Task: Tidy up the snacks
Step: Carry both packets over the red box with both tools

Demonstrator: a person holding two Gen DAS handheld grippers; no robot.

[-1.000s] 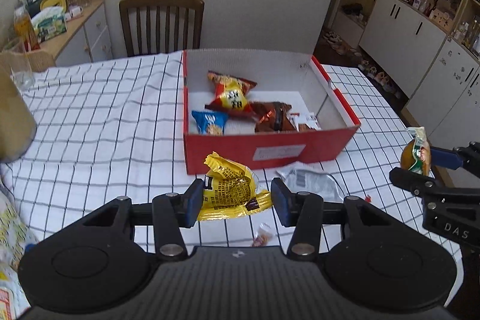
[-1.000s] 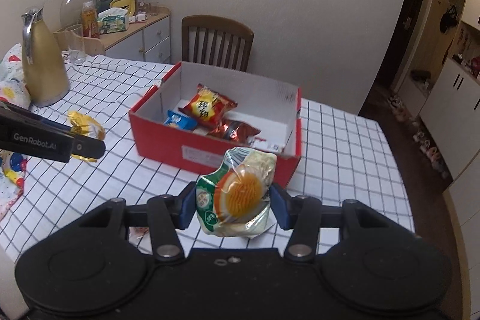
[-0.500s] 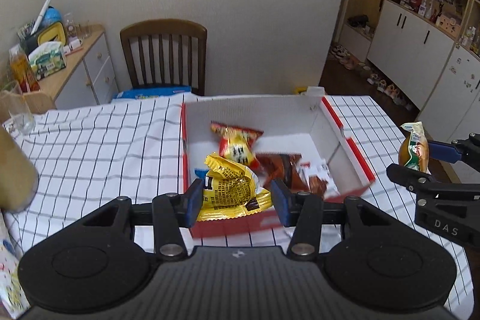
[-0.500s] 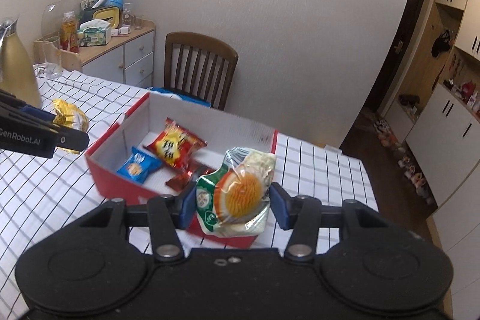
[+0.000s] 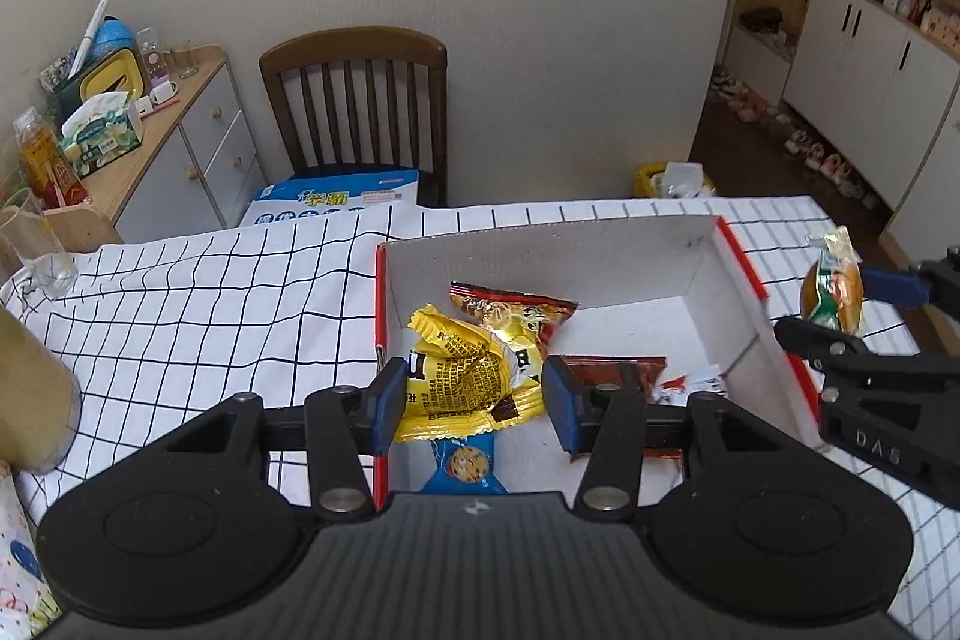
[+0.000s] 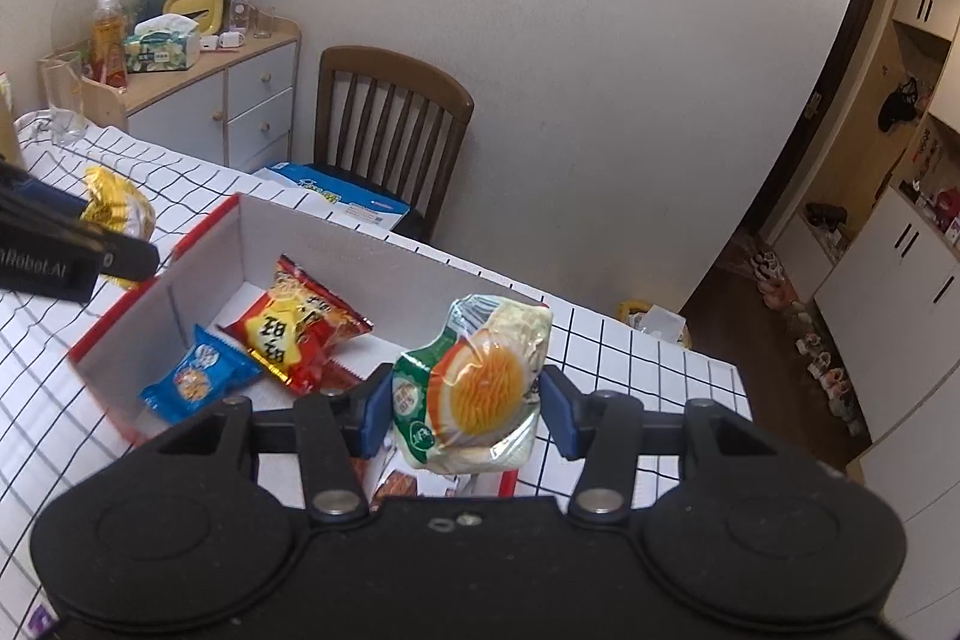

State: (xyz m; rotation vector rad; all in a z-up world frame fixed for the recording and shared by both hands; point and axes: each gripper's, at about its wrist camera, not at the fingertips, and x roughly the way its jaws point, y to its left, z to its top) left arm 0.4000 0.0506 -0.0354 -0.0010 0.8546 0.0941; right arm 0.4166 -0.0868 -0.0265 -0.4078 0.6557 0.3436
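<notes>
- We count two hand-held grippers. The left hand-held gripper (image 5: 471,397) pinches one crumpled yellow snack packet (image 5: 465,376) between its blue pads and holds it above the near left part of the red box (image 5: 741,274).
- The right hand-held gripper (image 6: 462,409) pinches one green-and-orange snack packet (image 6: 474,388) and holds it above the right end of the box, near its red rim.
- We see one open box, red outside and white inside, resting on the worktop (image 5: 180,316).
- Inside the box we count at least four packets: one red-and-yellow packet (image 6: 300,328) leaning toward the back, one blue cookie packet (image 6: 192,382) near the left wall, one dark brown packet (image 5: 624,370) and one small white-and-red wrapper (image 5: 690,382) toward the right. We cannot tell whether more lie hidden behind the hand-held grippers.
- The worktop carries a white cloth with a black grid. One clear glass (image 6: 63,100) stands at its far left corner.
- One wooden chair (image 6: 390,130) stands behind the worktop against a plain wall, with one blue-and-white pack (image 5: 336,202) on its seat.
- One low sideboard (image 6: 228,82) holds a tissue box, a bottle and small items. White cupboards (image 5: 870,64) line the right side.
</notes>
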